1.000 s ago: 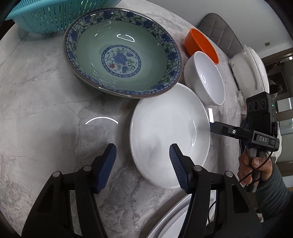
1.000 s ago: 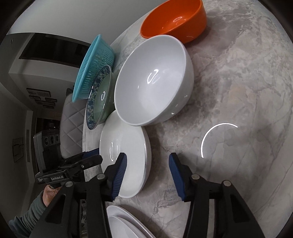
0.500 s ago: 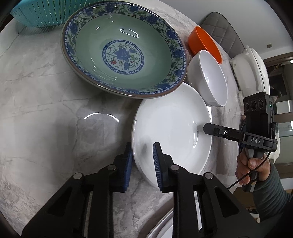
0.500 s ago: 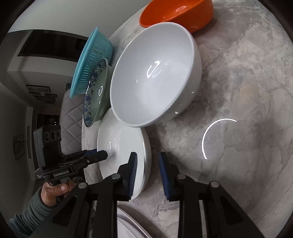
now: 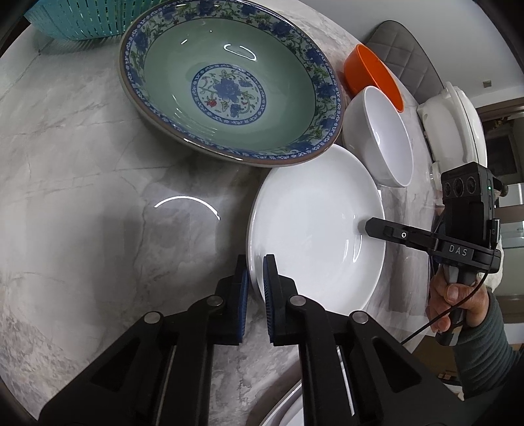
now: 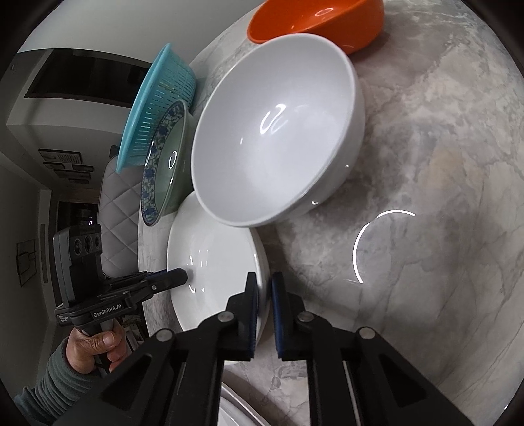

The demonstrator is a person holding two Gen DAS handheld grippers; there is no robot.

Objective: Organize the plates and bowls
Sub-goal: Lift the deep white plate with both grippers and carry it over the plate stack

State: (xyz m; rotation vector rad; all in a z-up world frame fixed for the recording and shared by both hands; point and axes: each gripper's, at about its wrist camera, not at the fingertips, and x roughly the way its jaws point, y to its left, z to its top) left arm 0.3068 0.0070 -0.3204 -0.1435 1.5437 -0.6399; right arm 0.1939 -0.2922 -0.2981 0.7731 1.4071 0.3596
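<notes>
Both grippers have just been closing, and now each one pinches the edge of the same round white shallow plate (image 5: 314, 226), which lies flat on the grey marble counter (image 5: 82, 196). The left gripper (image 5: 255, 281) bites the rim on the side next to the bare counter, and the right gripper (image 6: 264, 295) bites the rim on the far side from it (you can see each gripper from the other one's camera). The plate sits in a tight spot. The big green bowl with blue flowers (image 5: 229, 85) hangs a little over its top edge, and the plain white deep bowl (image 6: 278, 137) sits just beside it and seems to lean over its rim too. So the first bad thing that could happen is a bump: if the plate goes straight up, its edge may knock one of those bowls and push it along or tip it. The second bad thing is a slip. The plate is smooth and shiny, and each gripper holds only a thin bit of rim, so a loose pinch could let it slide out and crack on the hard counter. The third is a tilt: if one hand lifts faster than the other, the plate may twist in the pads. The orange round bowl (image 6: 321, 23) and the teal plastic basket with slots (image 6: 157, 105) are farther off and look safe. Another white plate (image 5: 288, 406) peeks in at the bottom, very near the hands, and could get hit on the way.
</notes>
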